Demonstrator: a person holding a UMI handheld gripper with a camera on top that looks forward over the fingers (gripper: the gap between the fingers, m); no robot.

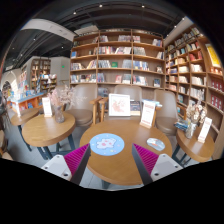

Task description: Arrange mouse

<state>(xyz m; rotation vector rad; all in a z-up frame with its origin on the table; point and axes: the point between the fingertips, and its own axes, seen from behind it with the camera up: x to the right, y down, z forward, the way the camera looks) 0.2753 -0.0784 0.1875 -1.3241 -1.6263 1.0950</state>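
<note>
I hold the gripper above a round wooden tabletop in a bookshop, and its jaws are spread wide apart with nothing between them but bare wood. The 2 magenta pads frame the near side of the tabletop. Just ahead of the jaws lies a round blue mouse pad, flat on the wood. The mouse, a small dark oval shape, sits to the right of the blue pad, apart from it and near the far right rim. Behind them, 2 upright display cards stand at the back of the tabletop. A second round table stands to the left with a small vase of flowers on it. Tall bookshelves fill the walls beyond.
</note>
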